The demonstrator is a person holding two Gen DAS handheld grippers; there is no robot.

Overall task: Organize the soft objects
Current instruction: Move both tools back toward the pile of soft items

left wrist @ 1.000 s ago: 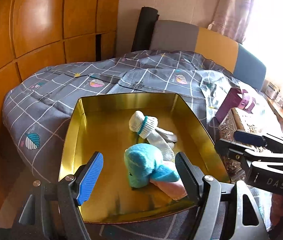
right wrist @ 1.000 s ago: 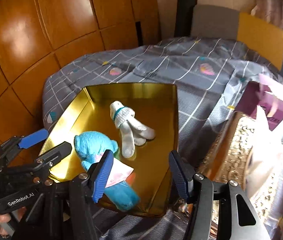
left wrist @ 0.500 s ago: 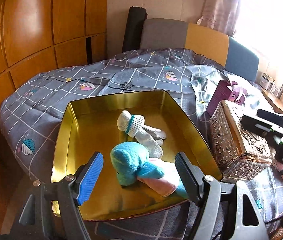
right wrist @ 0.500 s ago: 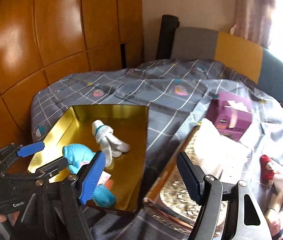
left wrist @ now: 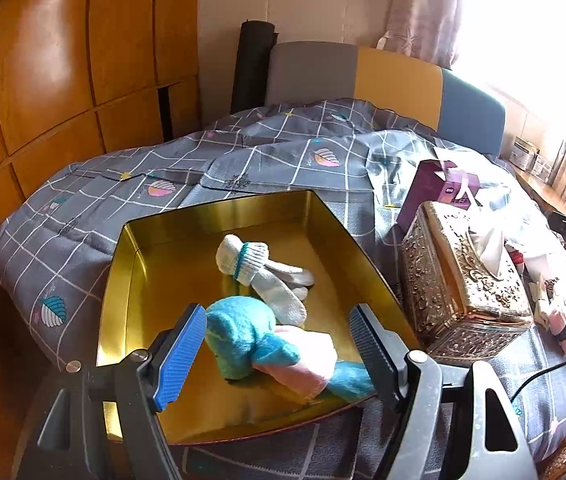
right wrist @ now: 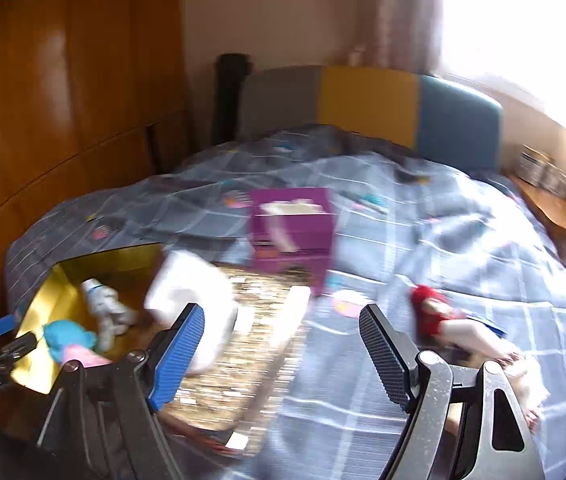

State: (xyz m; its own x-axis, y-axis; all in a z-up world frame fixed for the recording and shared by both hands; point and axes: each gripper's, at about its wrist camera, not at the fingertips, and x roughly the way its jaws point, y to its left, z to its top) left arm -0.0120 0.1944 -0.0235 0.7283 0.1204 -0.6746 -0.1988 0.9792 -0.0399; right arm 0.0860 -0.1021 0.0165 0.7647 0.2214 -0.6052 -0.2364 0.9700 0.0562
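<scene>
A: Item one, gold tray (left wrist: 123, 280) on the bedspread (left wrist: 263, 160). Contents?

B: We count two soft things inside: a blue plush toy (left wrist: 243, 340) near the front rim and a white sock bundle (left wrist: 259, 272) further back, the two just touching. Our left gripper (left wrist: 279, 344) hovers over the tray's near edge, tongs apart and holding nothing.

A: Item two, what has changed?

B: A second ago our right gripper (right wrist: 283, 352) looked down into the tray; it has since swung rightward (its view is smeared with motion). Tongs apart, empty. It now faces the ornate tissue box (right wrist: 243, 340) and, beyond it, a red-dressed doll (right wrist: 443, 320) lying on the bedspread. We judge the doll is the next soft thing to collect.

A: Item three, room to move?

B: The tissue box stands just beside the tray's right wall, with the purple box (right wrist: 291, 224) behind it. The bedspread around the doll lies open, though a dark cable (left wrist: 543, 372) runs close by.
</scene>
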